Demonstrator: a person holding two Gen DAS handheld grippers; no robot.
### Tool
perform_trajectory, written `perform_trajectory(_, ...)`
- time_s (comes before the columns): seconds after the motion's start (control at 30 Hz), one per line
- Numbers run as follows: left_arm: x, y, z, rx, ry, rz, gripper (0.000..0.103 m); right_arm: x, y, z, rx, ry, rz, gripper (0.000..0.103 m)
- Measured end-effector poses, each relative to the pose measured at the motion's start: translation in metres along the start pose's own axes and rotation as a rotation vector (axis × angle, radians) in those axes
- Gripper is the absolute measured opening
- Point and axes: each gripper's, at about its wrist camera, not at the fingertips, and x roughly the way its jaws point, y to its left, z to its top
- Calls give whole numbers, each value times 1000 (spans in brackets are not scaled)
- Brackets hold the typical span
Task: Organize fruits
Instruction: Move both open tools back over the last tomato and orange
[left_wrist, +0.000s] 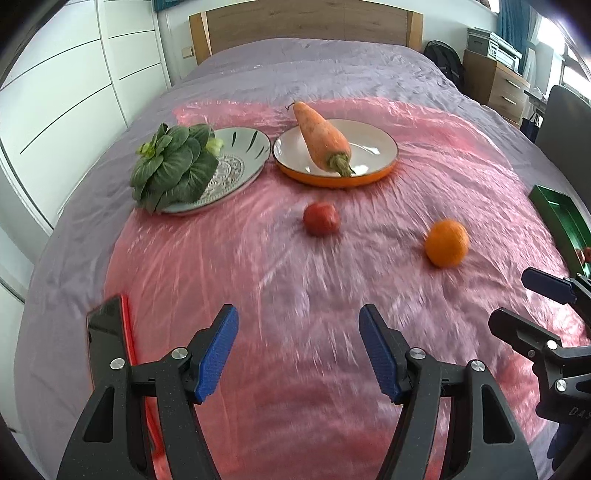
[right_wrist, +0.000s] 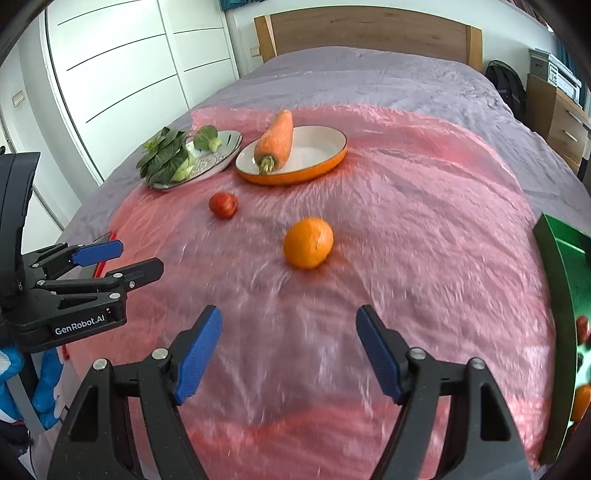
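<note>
An orange (left_wrist: 447, 243) (right_wrist: 308, 242) and a small red fruit (left_wrist: 321, 218) (right_wrist: 223, 205) lie apart on a pink plastic sheet (left_wrist: 280, 280) (right_wrist: 424, 229) spread over the bed. My left gripper (left_wrist: 298, 350) hovers open over the sheet, short of the red fruit, with nothing between its blue pads. My right gripper (right_wrist: 289, 350) is open too and empty, short of the orange. A green tray (left_wrist: 561, 225) (right_wrist: 565, 295) at the right edge holds a red fruit and an orange one, partly cut off.
A carrot (left_wrist: 321, 134) (right_wrist: 277, 140) rests on an orange-rimmed plate (left_wrist: 373, 140) (right_wrist: 325, 147). Leafy greens (left_wrist: 173, 166) (right_wrist: 166, 155) lie on a patterned plate (left_wrist: 243, 147) (right_wrist: 225, 147). A dark phone with a red edge (left_wrist: 109, 328) lies at the sheet's left. Wardrobe left, wooden drawers right.
</note>
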Motion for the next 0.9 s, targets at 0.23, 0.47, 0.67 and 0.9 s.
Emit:
perform_trajectory(0.23, 21, 9, 23, -15, -18, -2, 62, 20, -4, 21, 17, -14, 6, 103)
perform_trajectory(0.47, 40, 27, 45, -47, -44, -65, 62, 37, -5, 32, 25, -9, 13, 103)
perform_trajectory(0.67, 55, 16, 60, 5, -37, -100, 62, 50, -13, 37, 60, 0, 6, 103)
perform_trajectory(0.9, 83, 6, 68, 17, 7, -102, 61, 61, -14, 41, 64, 13, 9, 103)
